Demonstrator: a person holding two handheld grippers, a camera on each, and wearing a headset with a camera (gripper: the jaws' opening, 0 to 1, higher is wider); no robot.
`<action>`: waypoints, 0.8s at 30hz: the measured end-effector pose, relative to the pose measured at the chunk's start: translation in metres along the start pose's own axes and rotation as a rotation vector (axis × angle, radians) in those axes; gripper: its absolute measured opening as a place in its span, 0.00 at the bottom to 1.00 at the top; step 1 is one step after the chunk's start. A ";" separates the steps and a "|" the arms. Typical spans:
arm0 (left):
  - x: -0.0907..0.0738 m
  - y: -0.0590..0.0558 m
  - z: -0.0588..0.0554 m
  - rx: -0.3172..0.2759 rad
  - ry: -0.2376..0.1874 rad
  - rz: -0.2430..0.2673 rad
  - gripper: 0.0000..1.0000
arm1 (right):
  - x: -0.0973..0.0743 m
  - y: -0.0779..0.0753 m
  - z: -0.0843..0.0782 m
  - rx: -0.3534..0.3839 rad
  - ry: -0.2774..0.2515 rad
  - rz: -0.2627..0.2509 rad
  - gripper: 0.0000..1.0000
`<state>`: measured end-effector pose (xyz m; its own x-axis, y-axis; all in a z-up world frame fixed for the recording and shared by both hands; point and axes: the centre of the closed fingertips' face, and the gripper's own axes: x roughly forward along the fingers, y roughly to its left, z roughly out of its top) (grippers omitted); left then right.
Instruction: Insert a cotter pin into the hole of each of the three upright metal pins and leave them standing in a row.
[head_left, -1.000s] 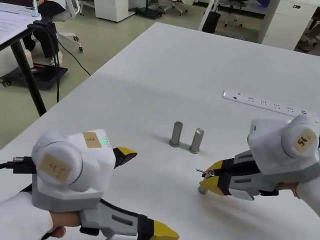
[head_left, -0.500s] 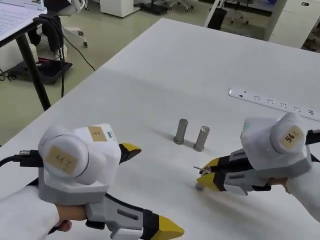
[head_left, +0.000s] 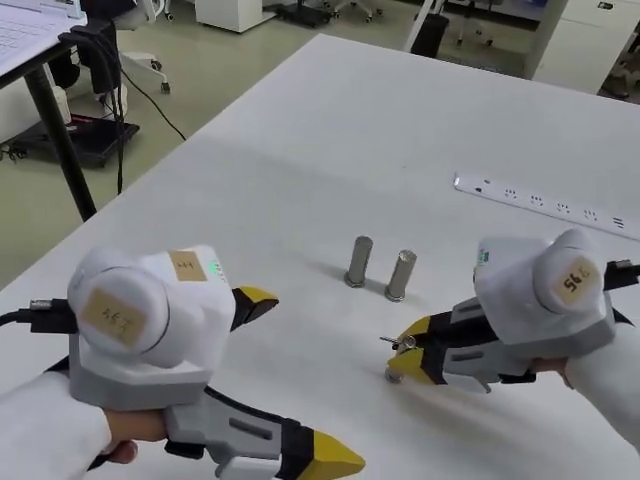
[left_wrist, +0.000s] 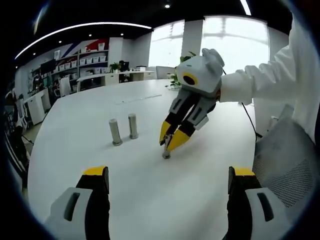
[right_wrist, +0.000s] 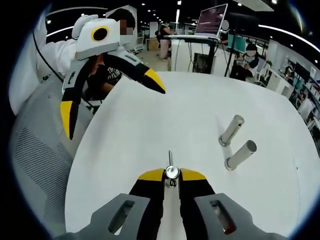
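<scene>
A broad white desk (head_left: 330, 150) carries everything. Over its near edge, the left tongs (head_left: 295, 380) hang released, yellow tips spread wide and grasping nothing, well apart from the metal parts. The right tongs (head_left: 400, 352) reach in from the other side, angled down to the desk, tips clenched together. A long white power strip (head_left: 545, 207) lies flat toward the far right side of the desk. Near the middle, two metal pins (head_left: 358, 261) (head_left: 399, 275) stand upright just beside each other without touching. The third metal pin (head_left: 392, 375) stands close in front of them, its top hidden between the right tips and its foot on the desk. The cotter pin (right_wrist: 170, 159) is gripped there at the pin's top, its thin leg jutting out past the tips; whether it passes through the hole cannot be told.
</scene>
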<state>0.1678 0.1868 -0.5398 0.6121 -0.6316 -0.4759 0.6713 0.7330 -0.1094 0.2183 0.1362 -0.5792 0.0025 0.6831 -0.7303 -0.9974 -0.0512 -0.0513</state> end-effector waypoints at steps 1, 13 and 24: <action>0.000 0.000 0.000 -0.002 -0.002 -0.001 0.99 | 0.000 -0.001 0.001 0.000 -0.003 -0.004 0.06; -0.007 -0.001 0.010 -0.029 -0.040 -0.003 0.99 | -0.039 0.009 0.024 0.040 -0.071 -0.100 0.32; -0.011 -0.007 0.023 -0.036 -0.071 -0.027 0.99 | -0.075 0.031 0.009 0.175 -0.151 -0.195 0.51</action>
<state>0.1657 0.1829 -0.5140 0.6231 -0.6664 -0.4094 0.6731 0.7235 -0.1532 0.1862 0.0895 -0.5199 0.1979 0.7687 -0.6082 -0.9764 0.2094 -0.0529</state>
